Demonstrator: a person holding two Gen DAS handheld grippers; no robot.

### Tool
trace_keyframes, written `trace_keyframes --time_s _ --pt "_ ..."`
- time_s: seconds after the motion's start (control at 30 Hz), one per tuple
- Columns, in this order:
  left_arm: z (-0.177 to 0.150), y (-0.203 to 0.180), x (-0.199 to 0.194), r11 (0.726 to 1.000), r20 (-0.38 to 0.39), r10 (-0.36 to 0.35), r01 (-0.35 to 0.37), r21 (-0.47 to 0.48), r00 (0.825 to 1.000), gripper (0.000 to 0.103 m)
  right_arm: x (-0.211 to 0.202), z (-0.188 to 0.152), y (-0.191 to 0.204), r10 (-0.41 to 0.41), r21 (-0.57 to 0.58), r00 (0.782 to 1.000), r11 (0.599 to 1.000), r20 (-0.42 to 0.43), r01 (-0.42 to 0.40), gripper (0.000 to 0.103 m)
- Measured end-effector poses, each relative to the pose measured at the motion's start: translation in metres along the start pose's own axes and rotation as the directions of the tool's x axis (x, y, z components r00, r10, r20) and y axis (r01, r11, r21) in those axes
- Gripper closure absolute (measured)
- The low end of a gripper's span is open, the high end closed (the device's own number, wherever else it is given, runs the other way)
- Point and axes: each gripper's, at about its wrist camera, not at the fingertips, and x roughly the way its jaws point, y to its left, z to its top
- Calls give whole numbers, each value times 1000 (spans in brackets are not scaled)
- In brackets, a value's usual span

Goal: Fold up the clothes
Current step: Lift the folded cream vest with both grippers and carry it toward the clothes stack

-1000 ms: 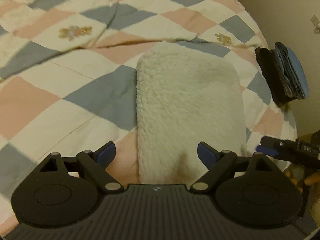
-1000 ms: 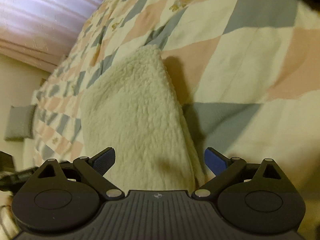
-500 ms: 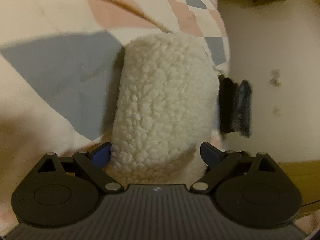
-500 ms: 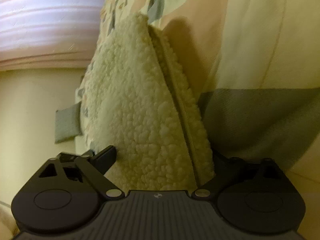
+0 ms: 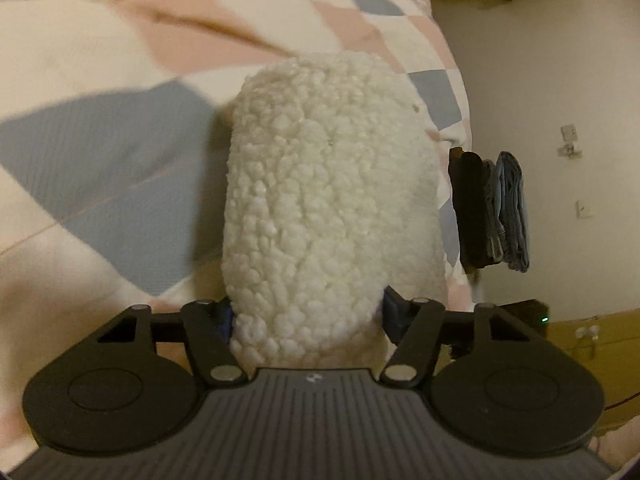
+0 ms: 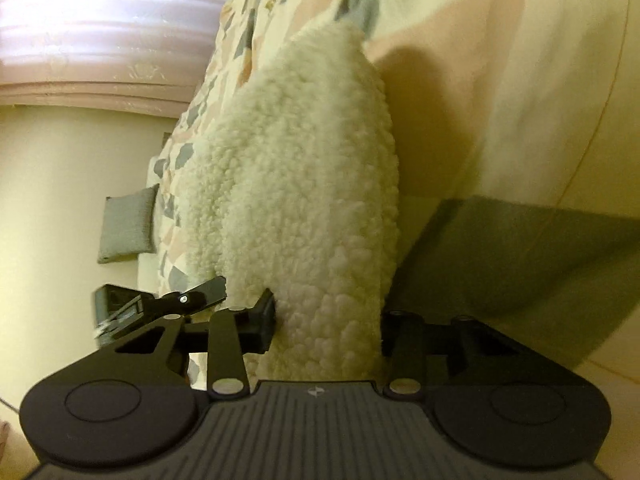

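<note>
A folded cream fleece garment [image 5: 328, 200] lies on the checked bedspread [image 5: 100, 152]. My left gripper [image 5: 306, 314] is shut on its near end, the thick fleece bulging between the blue pads. In the right wrist view the same fleece garment [image 6: 304, 200] stands up as a thick fold, and my right gripper [image 6: 328, 316] is shut on its near edge. The left gripper's finger [image 6: 200, 294] shows at the left of that view, clamped on the neighbouring part of the fleece.
A stack of folded dark and blue clothes [image 5: 488, 208] sits at the bed's right edge. Beyond it are a pale wall [image 5: 560, 60] and sockets. A grey cushion [image 6: 126, 224] lies by the bed, and a pink curtain [image 6: 100, 32] hangs behind.
Both grippers dropped onto the near end of the fleece and closed on it. One second ago both stood open above it; now the fleece is pinched and bunched up.
</note>
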Motion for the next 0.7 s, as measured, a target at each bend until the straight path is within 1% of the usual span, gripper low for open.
trace_keyframes --time_s 0.1,0.17,0.27,0.37,0.47,0.57,0.7 --pt "-8 -33 -8 1000 49 13 -14 14 999 44 -27 8 10 -3 -28 1000 1000 17 4 63" --pt "-12 -60 -7 1000 76 16 -18 20 997 44 -52 17 15 2 -43 1000 999 19 -1 63" --pt "-18 -100 3 999 107 6 -10 31 994 44 -92 30 17 3 -68 1000 998 25 -1 63" --pt "-23 -139 21 999 130 -21 15 41 991 44 -140 46 14 -4 -87 999 996 42 8 63" --pt "-21 -181 44 997 148 -71 64 48 986 44 -193 66 15 -15 -126 997 992 74 24 63" --pt "-16 -227 68 989 171 -132 119 84 976 44 -248 86 15 -16 -158 993 987 120 35 63" --pt "-6 -294 105 970 209 -225 200 136 952 44 -320 121 19 -32 -199 982 977 185 69 63"
